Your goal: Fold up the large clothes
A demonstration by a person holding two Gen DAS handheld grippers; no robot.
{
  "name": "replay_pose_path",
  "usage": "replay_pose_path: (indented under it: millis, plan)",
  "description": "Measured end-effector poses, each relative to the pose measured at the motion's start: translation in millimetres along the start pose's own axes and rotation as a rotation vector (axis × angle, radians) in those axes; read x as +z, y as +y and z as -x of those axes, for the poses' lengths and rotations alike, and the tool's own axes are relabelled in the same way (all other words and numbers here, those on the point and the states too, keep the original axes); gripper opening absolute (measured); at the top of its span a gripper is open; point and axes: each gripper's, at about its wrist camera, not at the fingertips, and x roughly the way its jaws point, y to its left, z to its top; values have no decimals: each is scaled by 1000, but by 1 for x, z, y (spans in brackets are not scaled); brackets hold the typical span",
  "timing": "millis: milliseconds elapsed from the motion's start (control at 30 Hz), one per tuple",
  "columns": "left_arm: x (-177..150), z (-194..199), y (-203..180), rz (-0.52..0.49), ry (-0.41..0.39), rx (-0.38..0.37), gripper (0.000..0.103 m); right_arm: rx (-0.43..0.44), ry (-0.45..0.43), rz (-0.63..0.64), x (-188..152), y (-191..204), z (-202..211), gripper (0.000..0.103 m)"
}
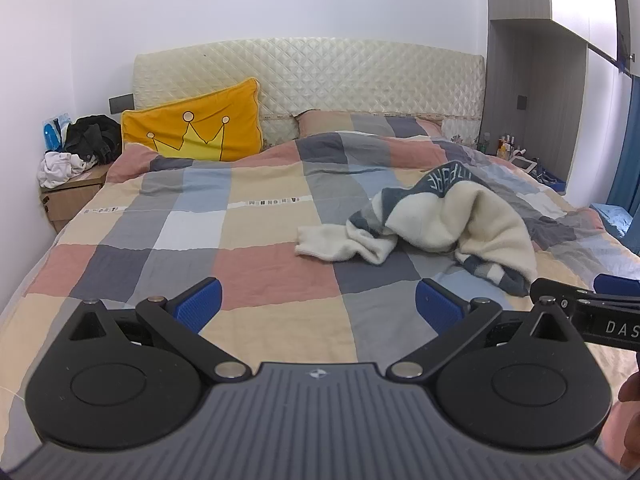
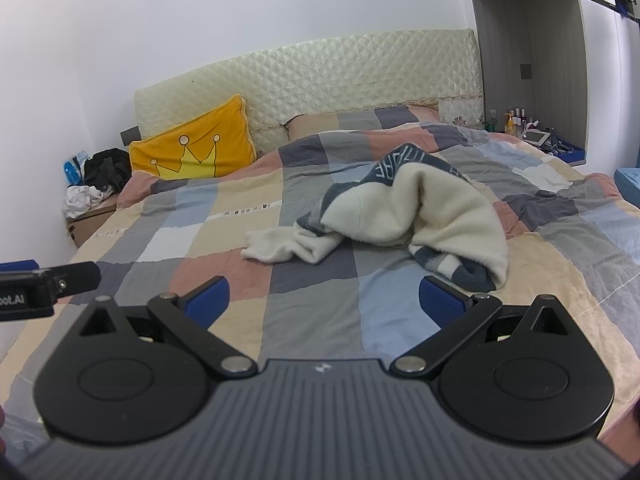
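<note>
Two claws, both spread wide with nothing between the blue pads, hanging above the foot of the bed point(image 1: 120, 240): our left claw point(image 1: 318, 306) and right claw point(image 2: 324, 304). Our sweater point(image 1: 440, 220), cream fleece with dark blue-grey trim, is lying crumpled on the checked quilt, right of centre in the left view, just above centre in the right view. Yellow crown pillow point(image 1: 196, 128) leans on the headboard, upper left.

A checked patchwork quilt point(image 1: 256, 248) covers the frame centre. An orange crown-print cushion point(image 1: 196, 124) leans against the cream quilted headboard point(image 1: 340, 76), upper left. A wooden bedside cabinet point(image 1: 72, 192) stands far left.
</note>
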Motion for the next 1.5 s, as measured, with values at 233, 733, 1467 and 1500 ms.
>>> replay_pose_path:
  millis: [233, 733, 1467, 1500]
  plan:
    - [-2, 0, -1, 0, 2, -1, 103, 1, 2, 0, 2, 0, -2, 103]
    - [-8, -10, 3, 8, 24, -9, 103, -6, 21, -5, -4, -1, -7, 103]
    - [9, -110, -10, -49, 107, -47, 103, -11, 67, -66, 12, -21, -63, 103]
    - [11, -117, -13, -71, 108, -43, 103, -14, 71, -71, 14, -23, -67, 103]
